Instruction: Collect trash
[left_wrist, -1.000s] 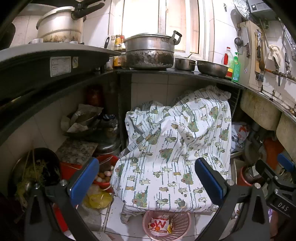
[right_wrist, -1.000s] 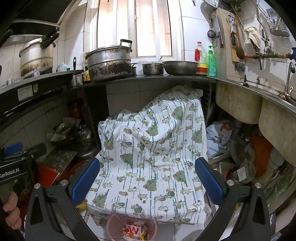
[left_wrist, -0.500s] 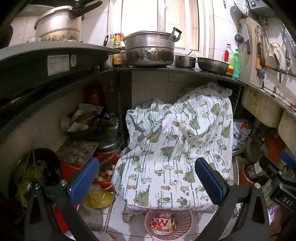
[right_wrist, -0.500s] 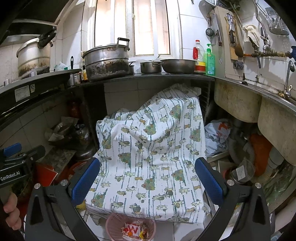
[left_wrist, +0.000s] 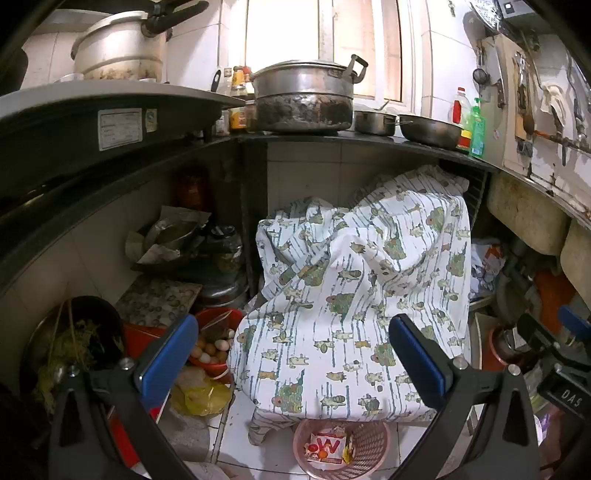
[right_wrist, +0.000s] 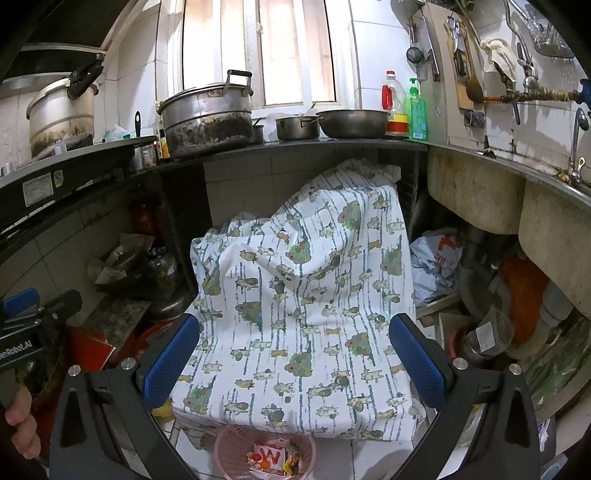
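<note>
A pink mesh waste basket (left_wrist: 373, 441) stands on the white tile floor, holding a red-and-white snack wrapper (left_wrist: 327, 447). It also shows in the right wrist view (right_wrist: 229, 443) with the wrapper (right_wrist: 271, 458). My left gripper (left_wrist: 293, 356) is open and empty, above and behind the basket. My right gripper (right_wrist: 293, 354) is open and empty too. The right gripper's body shows at the right edge of the left view (left_wrist: 554, 354); the left one shows at the left edge of the right view (right_wrist: 33, 325).
A patterned cloth (left_wrist: 354, 295) drapes a bulky thing under the black counter (left_wrist: 369, 138), right behind the basket. A red bowl of eggs (left_wrist: 212, 347) and a yellow bag (left_wrist: 201, 397) lie left. Sink basins (right_wrist: 476, 195) and pipes are right. Pots stand on the counter.
Both views have shifted slightly; the basket sits a little further into view below. Both grippers stay open.
</note>
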